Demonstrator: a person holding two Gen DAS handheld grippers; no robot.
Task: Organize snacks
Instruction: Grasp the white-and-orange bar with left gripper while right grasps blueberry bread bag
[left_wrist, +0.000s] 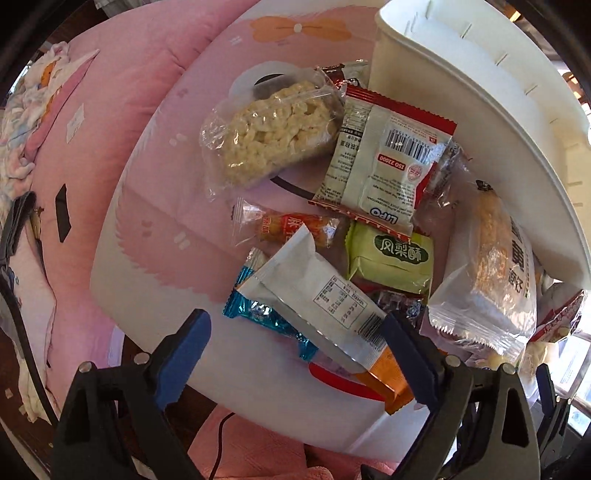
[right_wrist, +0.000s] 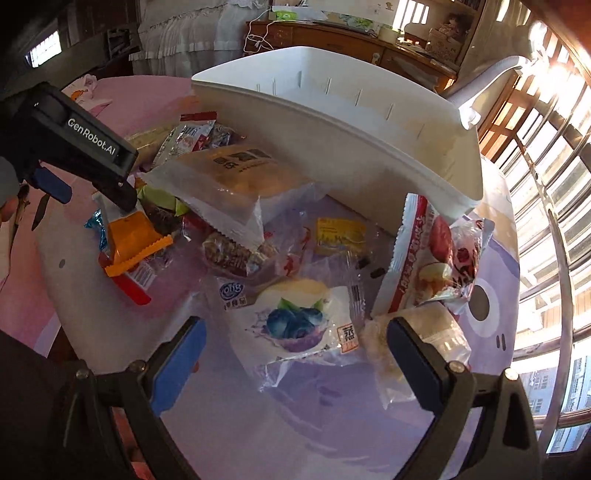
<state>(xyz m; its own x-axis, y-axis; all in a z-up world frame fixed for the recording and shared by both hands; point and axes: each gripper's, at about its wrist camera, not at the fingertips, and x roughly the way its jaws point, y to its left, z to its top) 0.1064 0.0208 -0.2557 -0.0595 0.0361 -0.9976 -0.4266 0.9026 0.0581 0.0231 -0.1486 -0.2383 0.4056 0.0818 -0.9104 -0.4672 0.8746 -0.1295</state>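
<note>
Both tools, left tool (left_wrist: 295, 354) and right tool (right_wrist: 295, 354), gape empty over snack-strewn pink mat (left_wrist: 155, 221) beside bright windows (right_wrist: 546, 206).

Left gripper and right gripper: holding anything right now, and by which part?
Nothing held. Left gripper is open astride the white orange-ended snack packet; right gripper is open over the clear blueberry-print cake wrapper.

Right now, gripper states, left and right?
Left gripper: open, straddling the white-and-orange snack packet, not gripping it.
Right gripper: open, empty, above the blueberry cake packet.
</note>
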